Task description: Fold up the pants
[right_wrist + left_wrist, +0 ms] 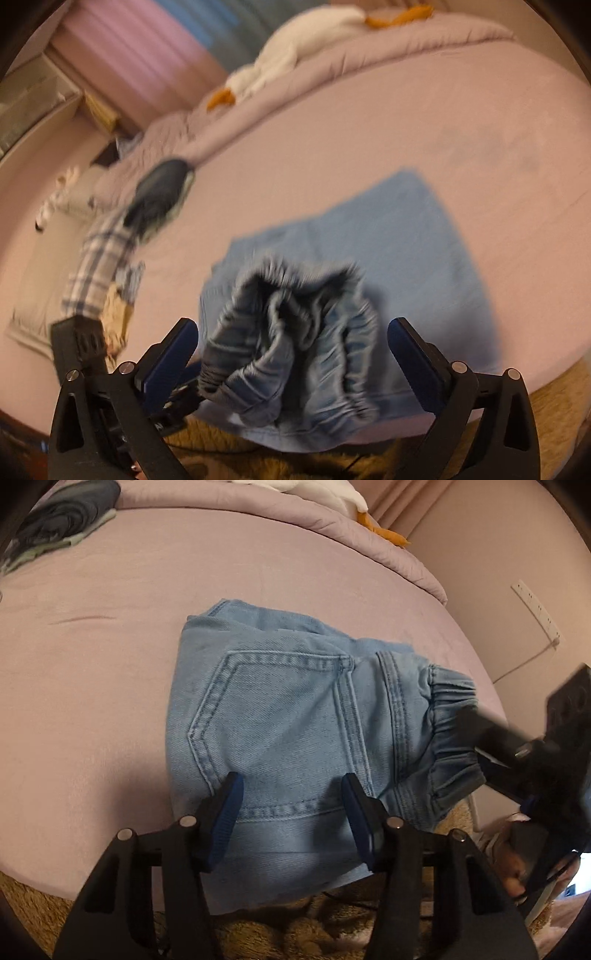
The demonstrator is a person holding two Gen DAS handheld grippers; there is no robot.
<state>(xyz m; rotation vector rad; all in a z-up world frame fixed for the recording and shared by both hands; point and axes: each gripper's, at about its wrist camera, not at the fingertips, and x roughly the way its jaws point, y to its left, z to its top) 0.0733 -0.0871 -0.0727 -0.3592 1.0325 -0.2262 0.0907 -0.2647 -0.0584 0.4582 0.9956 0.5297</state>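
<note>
Folded pants on lilac bed, curtains behind

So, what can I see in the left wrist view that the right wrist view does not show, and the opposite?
Only the left wrist view shows the back pocket of the jeans sharply, plus a wall socket strip and the right claw's body at the right edge.

Only the right wrist view shows the waistband opening from the end, between the wide open right claw, and a plaid sleeve.

Both show the folded jeans, the pink bed, a dark garment and a white plush toy.
</note>
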